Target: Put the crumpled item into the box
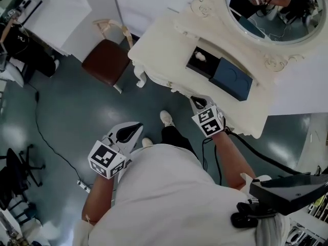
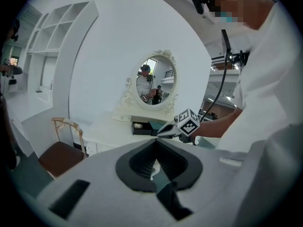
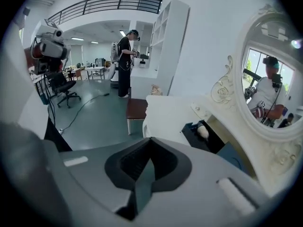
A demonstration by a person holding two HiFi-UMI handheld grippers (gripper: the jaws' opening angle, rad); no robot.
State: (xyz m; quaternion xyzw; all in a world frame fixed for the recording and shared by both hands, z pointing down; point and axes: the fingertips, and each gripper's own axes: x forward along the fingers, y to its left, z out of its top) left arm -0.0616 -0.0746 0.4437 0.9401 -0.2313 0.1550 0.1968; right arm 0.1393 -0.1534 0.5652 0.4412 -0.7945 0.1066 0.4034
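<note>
On the tabletop (image 1: 164,45) the item (image 1: 201,57) is lying in the box (image 1: 192,66), the left hand-held gripper (image 1: 136,127) and right hand-held gripper (image 1: 197,102) are hanging shut and empty, so placing seems done, perhaps leaving the lid (image 1: 231,79).

Left white-and-black two-jaw gripper (image 1: 132,130): jaws together, nothing between them. Right white-and-black two-jaw gripper (image 1: 198,104): jaws together, empty, bare forearm (image 1: 233,160) outstretched.

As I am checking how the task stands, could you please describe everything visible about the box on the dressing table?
The box is small, rectangular and black, and looks like rigid card. It lies open on the cream dressing table below the mirror and holds the pale crumpled item. A dark blue cover lies against its side.
</note>
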